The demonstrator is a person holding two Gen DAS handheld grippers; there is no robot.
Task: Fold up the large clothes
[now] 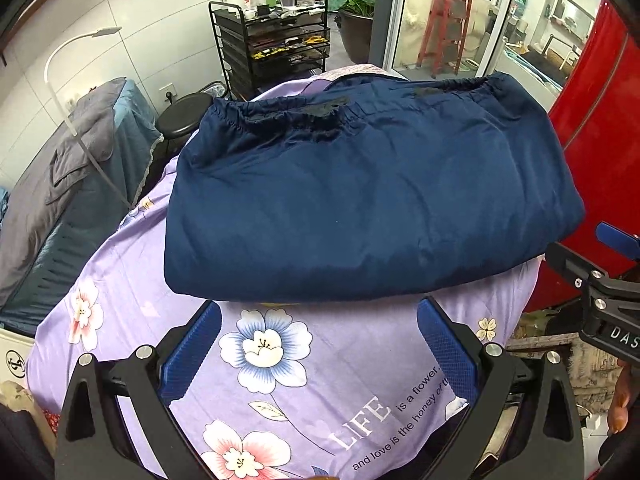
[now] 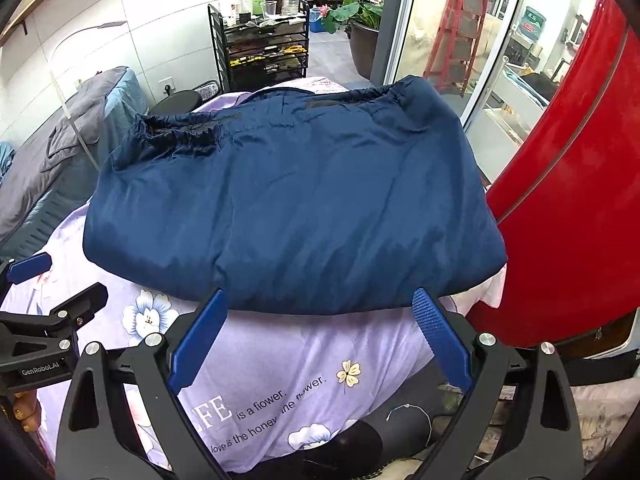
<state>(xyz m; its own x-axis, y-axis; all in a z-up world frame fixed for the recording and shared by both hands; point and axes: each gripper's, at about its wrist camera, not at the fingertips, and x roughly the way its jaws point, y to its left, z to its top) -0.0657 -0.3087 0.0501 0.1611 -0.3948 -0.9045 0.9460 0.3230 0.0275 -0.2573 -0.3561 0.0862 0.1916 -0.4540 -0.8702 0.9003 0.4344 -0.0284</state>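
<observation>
A navy blue garment (image 1: 360, 192) with an elastic gathered hem lies folded into a thick rectangle on a lilac flowered sheet (image 1: 280, 360). Its folded edge faces me and the gathered hem lies at the far side. My left gripper (image 1: 320, 312) is open just short of the near edge, with nothing between its blue pads. The right wrist view shows the same garment (image 2: 288, 208) on the sheet (image 2: 300, 360), and my right gripper (image 2: 322, 300) stands open with its fingertips at the near folded edge. Each gripper shows at the side of the other's view.
A red curved panel (image 2: 568, 200) stands close on the right of the sheet. A grey-covered bed (image 1: 52, 200) is on the left, with a black stool (image 1: 184, 116) and a black cart of bottles (image 1: 276, 40) behind. Glass doors (image 1: 460, 20) are at the back right.
</observation>
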